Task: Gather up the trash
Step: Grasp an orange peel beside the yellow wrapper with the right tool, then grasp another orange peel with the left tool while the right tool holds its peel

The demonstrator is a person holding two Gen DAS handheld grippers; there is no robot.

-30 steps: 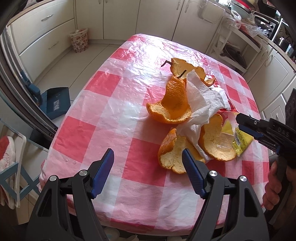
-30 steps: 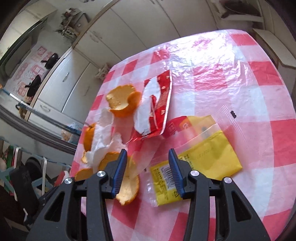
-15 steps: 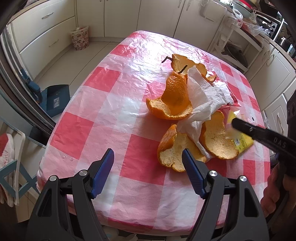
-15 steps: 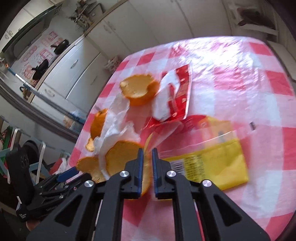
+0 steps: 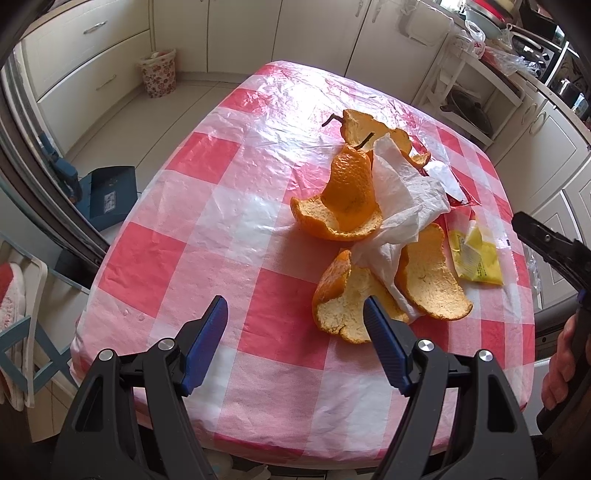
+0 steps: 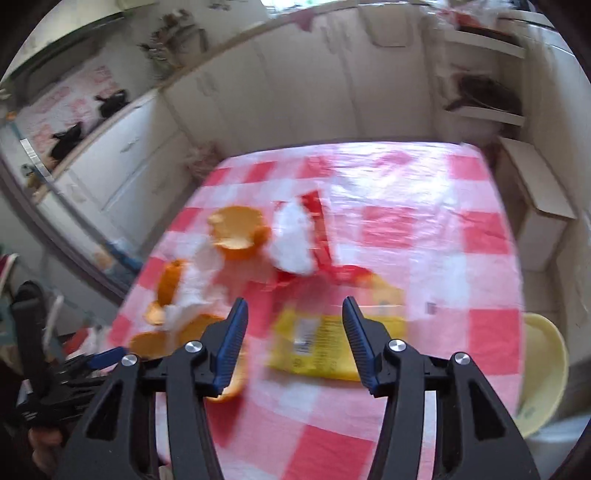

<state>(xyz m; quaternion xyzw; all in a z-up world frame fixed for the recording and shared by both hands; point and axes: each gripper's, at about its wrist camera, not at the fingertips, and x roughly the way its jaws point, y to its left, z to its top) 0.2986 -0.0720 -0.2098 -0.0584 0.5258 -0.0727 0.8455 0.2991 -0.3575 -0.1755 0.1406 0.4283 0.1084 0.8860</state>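
As right gripper (image 6: 293, 339) opens, yellow wrapper (image 6: 332, 345) beyond jaws

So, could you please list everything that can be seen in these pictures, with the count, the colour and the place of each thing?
orange peels: four pieces, orange, middle of the table
paper napkin: one, white, crumpled, lying among the peels
red wrapper: one, red and white, behind the napkin
yellow packet: one, yellow, near the table's right edge, inside a clear plastic bag
tablecloth: one, red and white checks, under a clear plastic cover
waste basket: one, floral, on the floor by the cabinets
cabinets: cream, along the walls
blue dustpan: one, on the floor left of the table
left gripper: black with blue pads, open, nothing between them
right gripper: black with blue pads, jaws opening above the packet, holding nothing
hand: one, at the right edge
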